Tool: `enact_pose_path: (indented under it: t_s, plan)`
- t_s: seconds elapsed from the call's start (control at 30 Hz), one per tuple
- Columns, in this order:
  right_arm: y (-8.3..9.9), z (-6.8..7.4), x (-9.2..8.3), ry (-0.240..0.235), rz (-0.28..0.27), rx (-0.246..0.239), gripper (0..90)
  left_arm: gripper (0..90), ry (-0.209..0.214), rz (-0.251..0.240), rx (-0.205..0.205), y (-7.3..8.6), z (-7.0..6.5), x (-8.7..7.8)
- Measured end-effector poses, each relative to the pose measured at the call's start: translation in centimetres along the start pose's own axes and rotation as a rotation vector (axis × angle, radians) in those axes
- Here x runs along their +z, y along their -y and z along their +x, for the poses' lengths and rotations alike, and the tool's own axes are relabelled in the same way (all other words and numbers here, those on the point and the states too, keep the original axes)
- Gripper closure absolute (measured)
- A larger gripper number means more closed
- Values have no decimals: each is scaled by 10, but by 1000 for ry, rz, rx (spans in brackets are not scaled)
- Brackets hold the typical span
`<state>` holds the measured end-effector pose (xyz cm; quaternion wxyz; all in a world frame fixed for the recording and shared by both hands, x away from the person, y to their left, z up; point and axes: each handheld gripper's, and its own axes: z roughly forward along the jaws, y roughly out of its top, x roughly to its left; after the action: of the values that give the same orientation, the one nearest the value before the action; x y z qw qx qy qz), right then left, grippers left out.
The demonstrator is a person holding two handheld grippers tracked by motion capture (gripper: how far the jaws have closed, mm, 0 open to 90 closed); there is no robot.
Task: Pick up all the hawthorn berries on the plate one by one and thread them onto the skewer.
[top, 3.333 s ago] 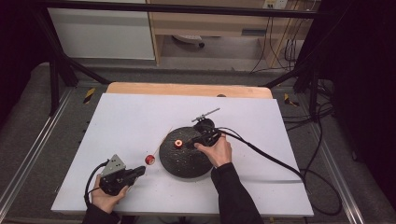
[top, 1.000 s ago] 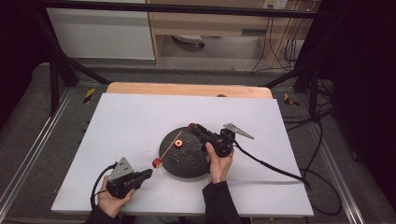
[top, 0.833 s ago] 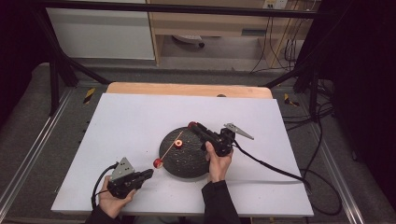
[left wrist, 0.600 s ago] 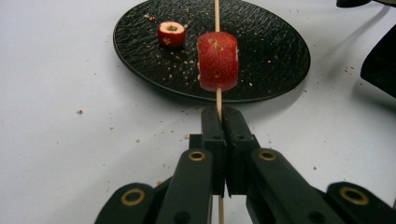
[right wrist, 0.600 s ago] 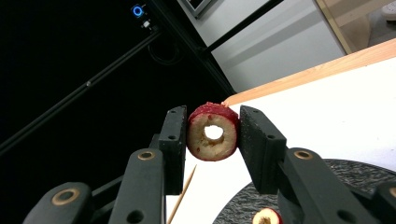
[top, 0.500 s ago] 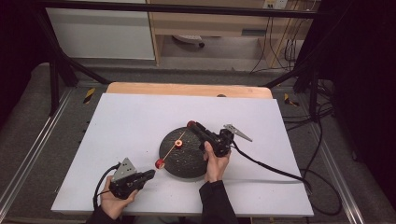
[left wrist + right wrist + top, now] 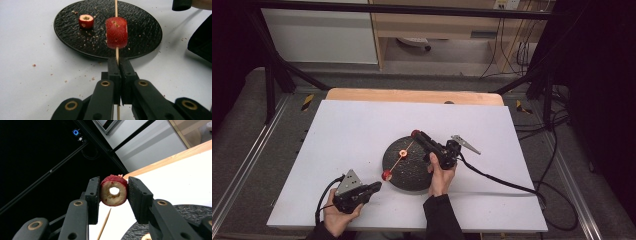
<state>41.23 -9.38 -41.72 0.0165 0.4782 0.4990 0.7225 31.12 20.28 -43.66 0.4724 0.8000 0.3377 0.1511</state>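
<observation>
The fruit ring (image 7: 114,191) held up in the right tongs (image 7: 113,192) is a red-skinned slice with pale flesh and a hole cored through its middle. The tongs are closed on its skin from both sides, hole facing the camera. It looks light and soft enough to bruise or split if squeezed harder, and the crumbs on the plate suggest the flesh breaks easily. Gripping the rind, as now, is the sound choice, since it leaves the hole free for the stick.

In the high view the right tongs (image 7: 416,134) hold that ring above the far side of the plate, and it shows as a small red spot.

The wooden skewer (image 7: 116,53) is thin, stiff and probably easy to snap if bent. The left tongs (image 7: 119,75) are fully shut on it near its lower end, and it runs from them up over the plate. A second red slice (image 7: 116,32) is already threaded on it, just beyond the tong tips and above the near rim of the plate. From above, the skewer (image 7: 399,156) slants from the left tongs (image 7: 377,185) toward the middle of the plate.

The black plate (image 7: 140,17) is round, shallow and rough-textured, and sits on the white table (image 7: 342,135), right of the left hand. It holds one more loose cored piece (image 7: 86,21) on its left part, plus scattered crumbs. Whether that piece is whole or cut I cannot quite tell.
</observation>
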Motion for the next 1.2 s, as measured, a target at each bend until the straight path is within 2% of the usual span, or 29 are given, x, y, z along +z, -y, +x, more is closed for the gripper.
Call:
enact_pose_path:
  t_s: [0.4, 0.77, 0.87, 1.2]
  plan:
    - [2, 1, -1, -13, -3, 13, 635, 887, -14, -17, -15, -1, -1, 1]
    - [7, 0, 0, -23, 5, 32, 636, 888, -40, -55, -28, -5, -11, 7]
    - [9, 0, 0, -27, 7, 39, 636, 888, -42, -63, -43, -7, -12, 9]
    - [7, 2, -2, -27, 3, 37, 638, 888, -42, -55, -53, -15, -14, 19]
